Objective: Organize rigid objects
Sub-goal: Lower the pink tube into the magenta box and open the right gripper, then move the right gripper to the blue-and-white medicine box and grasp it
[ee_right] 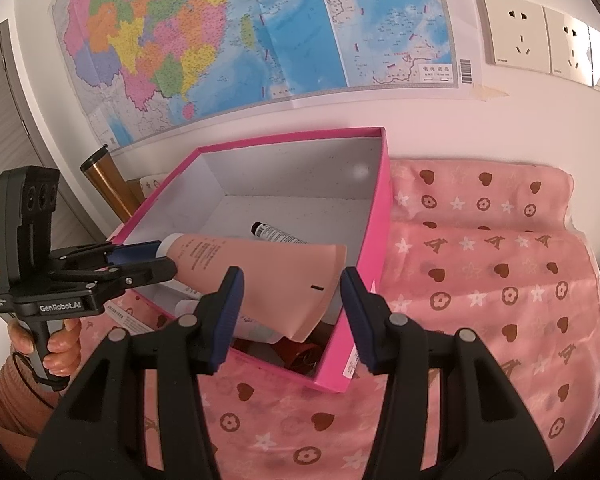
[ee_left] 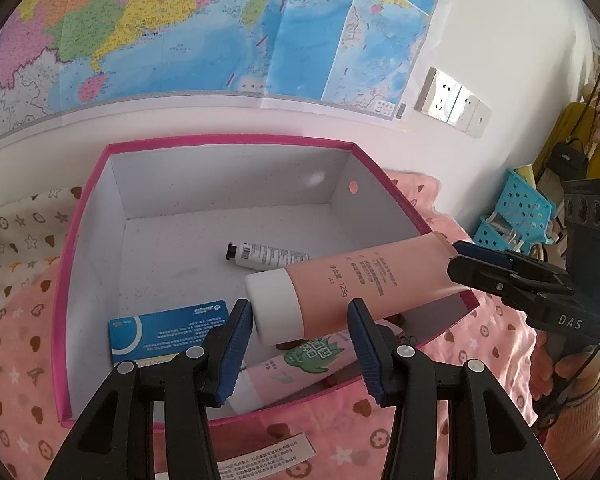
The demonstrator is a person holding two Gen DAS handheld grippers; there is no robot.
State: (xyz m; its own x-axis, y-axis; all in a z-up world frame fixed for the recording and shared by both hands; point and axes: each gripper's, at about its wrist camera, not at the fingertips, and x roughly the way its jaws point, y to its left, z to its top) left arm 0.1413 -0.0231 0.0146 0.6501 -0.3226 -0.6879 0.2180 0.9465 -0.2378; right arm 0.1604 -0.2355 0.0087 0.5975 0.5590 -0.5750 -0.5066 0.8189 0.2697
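Pink tube (ee_left: 356, 280) spans above the pink box (ee_left: 228, 140): left gripper (ee_left: 300, 344) clamps its white cap, right gripper (ee_right: 292, 312) pinches the flat crimped end. Below the tube, inside the box: a small black-capped tube (ee_left: 268, 258), blue card (ee_left: 168, 330), and a second tube with green print (ee_left: 300, 364). Map (ee_right: 228, 40) and wall sockets (ee_right: 540, 40) beyond the box, on the wall

pink tube (ee_left: 352, 280), white cap, tilted over pink box (ee_left: 228, 140); small white tube (ee_left: 268, 257) on box floor.
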